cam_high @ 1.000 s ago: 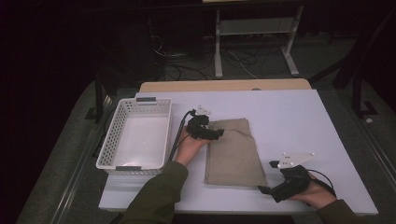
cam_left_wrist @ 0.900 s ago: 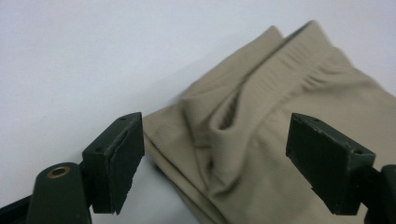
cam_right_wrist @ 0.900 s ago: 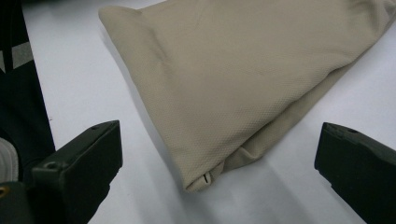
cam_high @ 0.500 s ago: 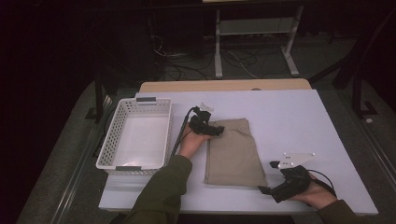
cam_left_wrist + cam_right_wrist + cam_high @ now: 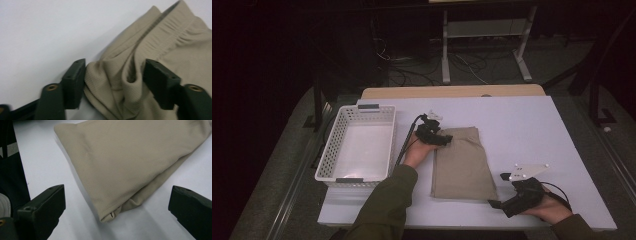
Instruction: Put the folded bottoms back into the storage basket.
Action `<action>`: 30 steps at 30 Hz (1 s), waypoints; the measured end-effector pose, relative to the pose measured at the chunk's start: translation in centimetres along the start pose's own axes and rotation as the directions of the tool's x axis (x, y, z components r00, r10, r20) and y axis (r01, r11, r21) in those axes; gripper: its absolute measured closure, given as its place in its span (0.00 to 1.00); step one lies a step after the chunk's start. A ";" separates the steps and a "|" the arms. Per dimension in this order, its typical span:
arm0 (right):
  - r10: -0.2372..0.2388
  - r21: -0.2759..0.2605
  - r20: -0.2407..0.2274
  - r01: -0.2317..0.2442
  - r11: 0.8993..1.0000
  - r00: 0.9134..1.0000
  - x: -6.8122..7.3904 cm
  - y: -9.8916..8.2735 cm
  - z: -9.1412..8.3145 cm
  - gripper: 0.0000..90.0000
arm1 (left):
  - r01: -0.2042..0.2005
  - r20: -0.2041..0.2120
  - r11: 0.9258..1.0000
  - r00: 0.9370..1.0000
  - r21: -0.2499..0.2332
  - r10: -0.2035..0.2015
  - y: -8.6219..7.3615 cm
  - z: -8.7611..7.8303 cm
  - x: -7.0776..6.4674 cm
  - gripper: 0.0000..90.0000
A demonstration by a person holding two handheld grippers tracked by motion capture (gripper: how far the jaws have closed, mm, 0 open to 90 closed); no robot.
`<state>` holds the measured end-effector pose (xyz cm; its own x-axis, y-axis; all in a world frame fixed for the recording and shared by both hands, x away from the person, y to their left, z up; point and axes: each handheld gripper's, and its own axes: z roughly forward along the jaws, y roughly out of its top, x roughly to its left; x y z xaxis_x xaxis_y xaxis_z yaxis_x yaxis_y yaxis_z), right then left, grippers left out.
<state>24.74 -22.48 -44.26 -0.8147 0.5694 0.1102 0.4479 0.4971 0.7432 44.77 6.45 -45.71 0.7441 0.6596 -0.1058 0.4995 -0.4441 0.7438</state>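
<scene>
Counting one folded cloth, one basket

White perforated basket sat on white table, left side, nothing inside. A wooden tabletop butted the table's far edge. Behind it, white metal stand and tangled cables lay on dark floor.
</scene>
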 end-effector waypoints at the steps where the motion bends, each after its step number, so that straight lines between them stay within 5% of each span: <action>1: 0.000 0.001 -0.001 0.000 1.000 1.000 0.0 0.0 0.0 0.01 | 0.001 0.008 1.000 1.000 0.001 -0.001 0.0 0.0 0.0 0.45; 12: -0.005 0.001 -0.003 0.005 1.000 1.000 0.0 0.0 0.1 0.02 | 0.046 0.104 0.999 0.994 -0.005 -0.046 0.0 0.1 -0.1 0.77; 30: -0.043 0.112 0.031 0.039 0.993 0.999 0.6 -0.2 1.6 0.33 | 0.062 0.126 0.998 0.990 0.007 -0.062 0.0 0.1 0.3 0.80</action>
<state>24.77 -21.20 -45.37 -0.8213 0.5675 0.0581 0.4542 0.5890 0.6684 45.02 6.53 -45.80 0.7616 0.6044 -0.2341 0.5474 -0.4066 0.7314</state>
